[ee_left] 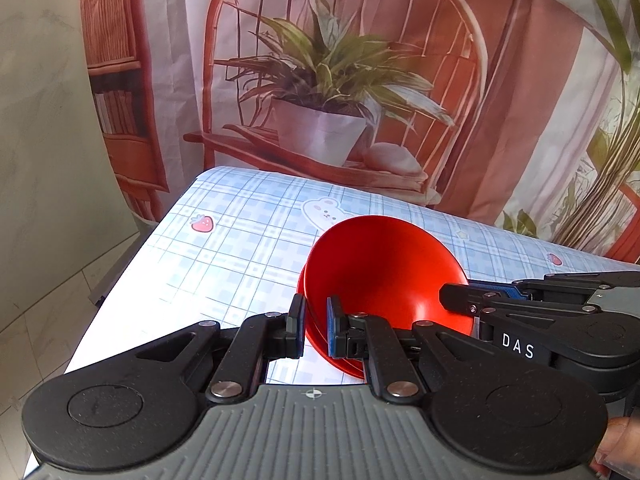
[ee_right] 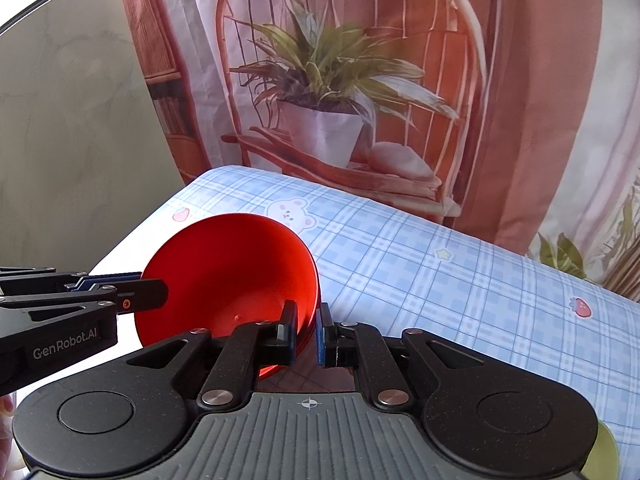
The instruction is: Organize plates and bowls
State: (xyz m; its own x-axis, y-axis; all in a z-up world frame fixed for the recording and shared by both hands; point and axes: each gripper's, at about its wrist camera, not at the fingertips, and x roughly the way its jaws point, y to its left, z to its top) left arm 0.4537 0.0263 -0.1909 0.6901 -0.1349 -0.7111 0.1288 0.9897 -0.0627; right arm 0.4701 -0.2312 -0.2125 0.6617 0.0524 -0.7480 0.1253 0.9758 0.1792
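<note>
In the left wrist view, the left gripper (ee_left: 316, 330) sits low in the centre of the frame, its two fingers closed narrowly on the near-left rim of the red bowls (ee_left: 384, 276), one pad outside the wall and one inside. The bowls (at least two nested, going by the doubled rim at lower left) are glossy, plain red, flaring wide, and tilted with the opening facing the upper left. At the right of that frame the right gripper (ee_left: 460, 300) clamps the opposite rim. In the right wrist view, the bowls (ee_right: 228, 276) fill the lower left, above the checked blue cloth (ee_right: 440, 280); the right gripper (ee_right: 306, 330) pinches their right rim.
</note>
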